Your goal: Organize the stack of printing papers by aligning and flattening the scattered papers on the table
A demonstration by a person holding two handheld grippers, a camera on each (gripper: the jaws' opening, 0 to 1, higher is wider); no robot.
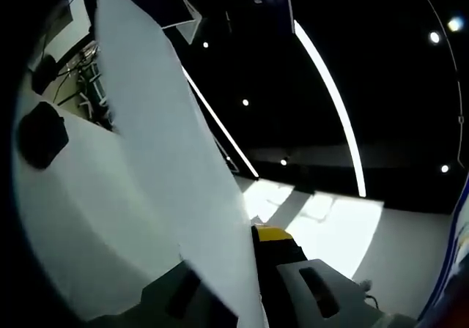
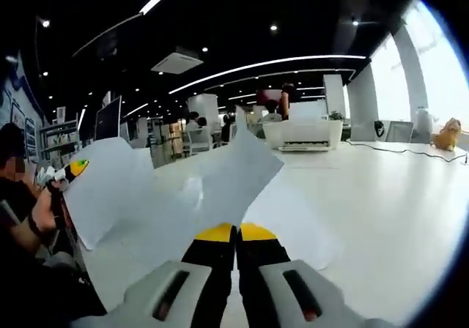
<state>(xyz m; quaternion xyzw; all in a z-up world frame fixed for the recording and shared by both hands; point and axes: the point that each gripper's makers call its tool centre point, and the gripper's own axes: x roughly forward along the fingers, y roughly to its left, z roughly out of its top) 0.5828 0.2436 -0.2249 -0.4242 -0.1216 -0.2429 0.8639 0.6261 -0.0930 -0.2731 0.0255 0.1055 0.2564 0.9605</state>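
1. White printing papers (image 2: 234, 174) are lifted off the surface (image 2: 381, 218), not yet stacked: in the right gripper view one sheet rises from the jaws of the right hand-held gripper (image 2: 236, 233), and another sheet (image 2: 110, 189) hangs to the left, held by the left hand-held gripper (image 2: 73, 170) in a person's hand (image 2: 45, 203).
2. Both jaws of the right hand-held gripper are pressed together with the sheet's edge between their yellow tips, so I judge it clenched on the paper.
3. In the left gripper view a sheet (image 1: 168, 159) stands steeply between the jaws of the left hand-held gripper (image 1: 253, 269); the jaws look closed on it.
4. Aligning and flattening appear barely begun: the sheets are splayed at different angles, one more seems to lie flat under them, and no squared stack can be seen.
5. The surface is a broad, glossy white table; a cable (image 2: 396, 151) runs across its far side.
6. Around it is a dark-ceilinged open room with strip lights (image 2: 264, 68), a white counter (image 2: 304, 134), shelving at the left, and a bright window at the right.
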